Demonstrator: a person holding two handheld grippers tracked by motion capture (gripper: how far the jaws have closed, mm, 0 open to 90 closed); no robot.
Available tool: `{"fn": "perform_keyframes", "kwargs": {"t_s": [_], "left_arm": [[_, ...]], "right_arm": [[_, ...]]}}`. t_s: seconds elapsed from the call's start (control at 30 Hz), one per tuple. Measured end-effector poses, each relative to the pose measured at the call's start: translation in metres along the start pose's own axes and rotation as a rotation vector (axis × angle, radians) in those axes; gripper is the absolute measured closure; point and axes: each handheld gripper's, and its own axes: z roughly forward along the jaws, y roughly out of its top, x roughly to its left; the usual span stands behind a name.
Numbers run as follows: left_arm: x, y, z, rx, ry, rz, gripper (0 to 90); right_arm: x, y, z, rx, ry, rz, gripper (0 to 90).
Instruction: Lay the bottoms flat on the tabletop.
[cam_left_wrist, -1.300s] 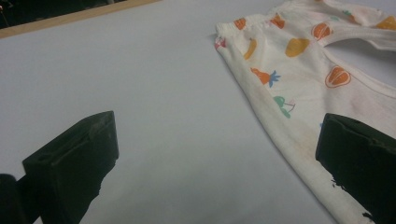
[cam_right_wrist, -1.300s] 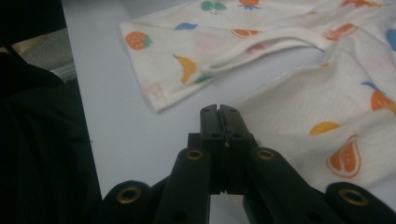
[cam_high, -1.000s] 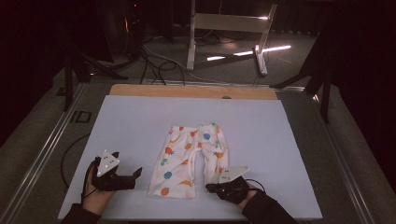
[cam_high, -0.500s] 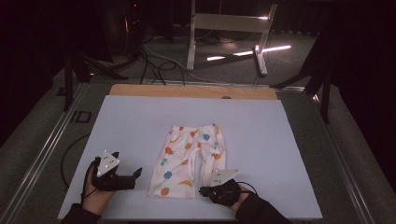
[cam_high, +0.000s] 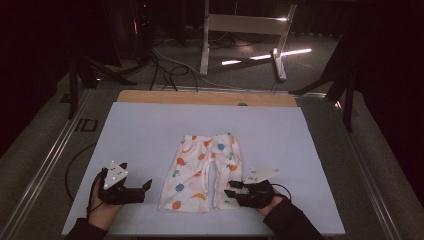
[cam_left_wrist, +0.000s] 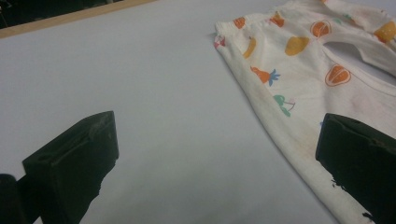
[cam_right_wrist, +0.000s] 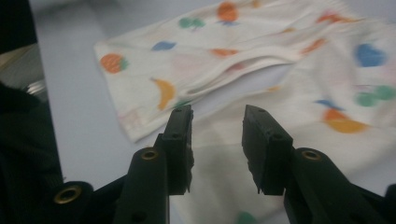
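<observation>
Small white trousers (cam_high: 200, 170) with a fruit print lie flat on the pale mat (cam_high: 145, 130), waist away from me. My right gripper (cam_high: 229, 192) hovers at the hem of the right leg, pointing left. Its jaws have just been opening. In the right gripper view they (cam_right_wrist: 217, 116) stand apart above the cloth (cam_right_wrist: 233, 42), with nothing pressed between the pads. My left gripper (cam_high: 146, 189) rests open on the mat left of the left leg. In the left gripper view its jaws (cam_left_wrist: 217, 140) gape wide, with the trousers' edge (cam_left_wrist: 303, 70) at the right jaw.
The mat covers a table with a wooden strip (cam_high: 205, 97) along its far edge. Metal rails (cam_high: 55, 150) run down the table's sides. Beyond it stand a metal frame (cam_high: 245, 25) and loose cables (cam_high: 165, 65) on a dark floor.
The right gripper's jaws have parted, letting go of the right leg's hem, and the hand has lifted a little. The left gripper has stayed put.
</observation>
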Motion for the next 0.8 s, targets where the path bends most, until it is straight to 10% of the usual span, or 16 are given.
{"fn": "perform_keyframes", "kwargs": {"t_s": [0.33, 0.47, 0.8], "left_arm": [[0.001, -0.001, -0.001, 0.001, -0.001, -0.002, 0.2], [0.0, -0.001, -0.001, 0.002, -0.001, 0.002, 0.2], [0.0, 0.0, -0.002, -0.003, -0.002, 0.003, 0.2]], "right_arm": [[0.006, -0.001, 0.03, 0.122, 0.013, -0.051, 60.9], [0.006, -0.003, 0.029, 0.158, -0.021, -0.047, 79.3], [0.006, -0.003, -0.003, 0.08, -0.076, -0.032, 87.6]]}}
